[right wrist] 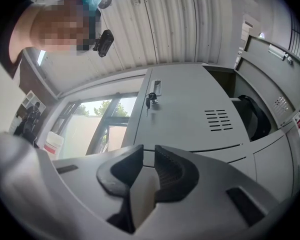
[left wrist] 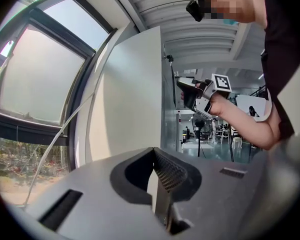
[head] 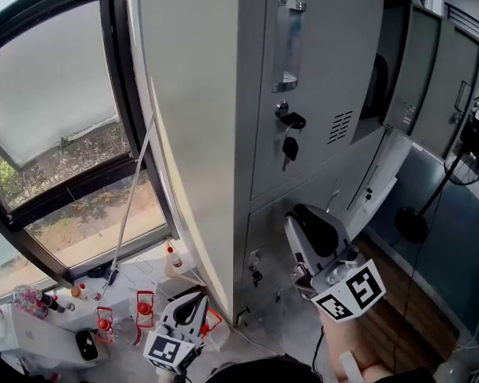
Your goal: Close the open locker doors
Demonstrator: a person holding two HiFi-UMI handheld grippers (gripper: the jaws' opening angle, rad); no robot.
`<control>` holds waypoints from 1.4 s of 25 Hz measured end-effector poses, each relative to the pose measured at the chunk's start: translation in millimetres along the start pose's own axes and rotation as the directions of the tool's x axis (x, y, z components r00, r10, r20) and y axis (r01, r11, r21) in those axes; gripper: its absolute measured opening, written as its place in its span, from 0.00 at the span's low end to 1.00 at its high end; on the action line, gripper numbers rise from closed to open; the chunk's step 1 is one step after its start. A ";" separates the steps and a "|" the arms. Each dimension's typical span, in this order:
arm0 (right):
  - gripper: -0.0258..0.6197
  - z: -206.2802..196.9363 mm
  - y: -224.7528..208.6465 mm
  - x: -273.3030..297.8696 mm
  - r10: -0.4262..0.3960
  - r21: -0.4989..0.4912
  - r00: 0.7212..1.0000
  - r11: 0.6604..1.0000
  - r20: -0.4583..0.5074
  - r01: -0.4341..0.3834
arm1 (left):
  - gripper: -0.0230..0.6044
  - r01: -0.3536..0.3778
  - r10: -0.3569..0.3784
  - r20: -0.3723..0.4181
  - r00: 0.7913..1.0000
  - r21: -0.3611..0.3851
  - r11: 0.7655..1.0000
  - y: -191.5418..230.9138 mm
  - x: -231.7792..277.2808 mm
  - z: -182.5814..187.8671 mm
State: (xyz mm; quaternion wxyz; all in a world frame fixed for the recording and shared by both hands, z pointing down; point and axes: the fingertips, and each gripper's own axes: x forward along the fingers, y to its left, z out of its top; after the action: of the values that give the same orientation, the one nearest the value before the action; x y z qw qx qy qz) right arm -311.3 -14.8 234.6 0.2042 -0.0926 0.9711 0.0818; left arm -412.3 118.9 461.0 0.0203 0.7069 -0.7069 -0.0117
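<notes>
- The fingers (left wrist: 171, 172) of the left gripper (left wrist: 154, 156) are clenched together, with nothing between them.
- The fingers (right wrist: 173, 172) of the right gripper (right wrist: 145, 159) are drawn almost together, only a narrow slit is left, and nothing is grasped in it.
- The right gripper (head: 311, 218) is held up by a hand (head: 353, 349) close in front of the grey locker bank (head: 199, 134), below a closed door (head: 323, 78) in whose lock a key (head: 290, 148) is hung.
- The left gripper (head: 194, 303) is held low at the near left, just beside the locker bank's side wall.
- The open locker doors (head: 415, 66) are seen at the far right, swung out from their compartments and well apart from both grippers.
- A large window (head: 56, 110) is seen to the left of the locker bank, and a white bottle (head: 173, 258) is stood on the sill below it.
</notes>
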 end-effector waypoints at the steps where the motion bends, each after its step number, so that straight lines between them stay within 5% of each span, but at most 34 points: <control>1: 0.16 0.5 -4.4 -6.4 -0.005 -0.001 1.000 1.000 -0.005 0.005 | 0.05 0.006 -0.006 -0.004 1.000 -0.001 1.000 -5.4 4.3 0.3; 15: 0.16 10.4 -90.4 -125.3 -0.137 0.015 0.988 0.990 -0.065 0.138 | 0.05 0.133 -0.133 -0.025 0.991 0.022 0.991 -108.3 84.5 3.2; 35: 0.16 25.7 -194.6 -361.6 -0.333 0.008 0.930 0.941 -0.156 0.338 | 0.05 0.341 -0.340 -0.027 0.940 0.061 0.938 -325.7 207.5 4.0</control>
State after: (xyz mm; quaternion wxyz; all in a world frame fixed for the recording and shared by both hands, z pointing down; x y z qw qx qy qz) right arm 65.2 -145.5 336.8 0.1421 -0.2596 0.9549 0.0217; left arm -87.1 -88.7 444.8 0.0005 0.8189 -0.5738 0.0134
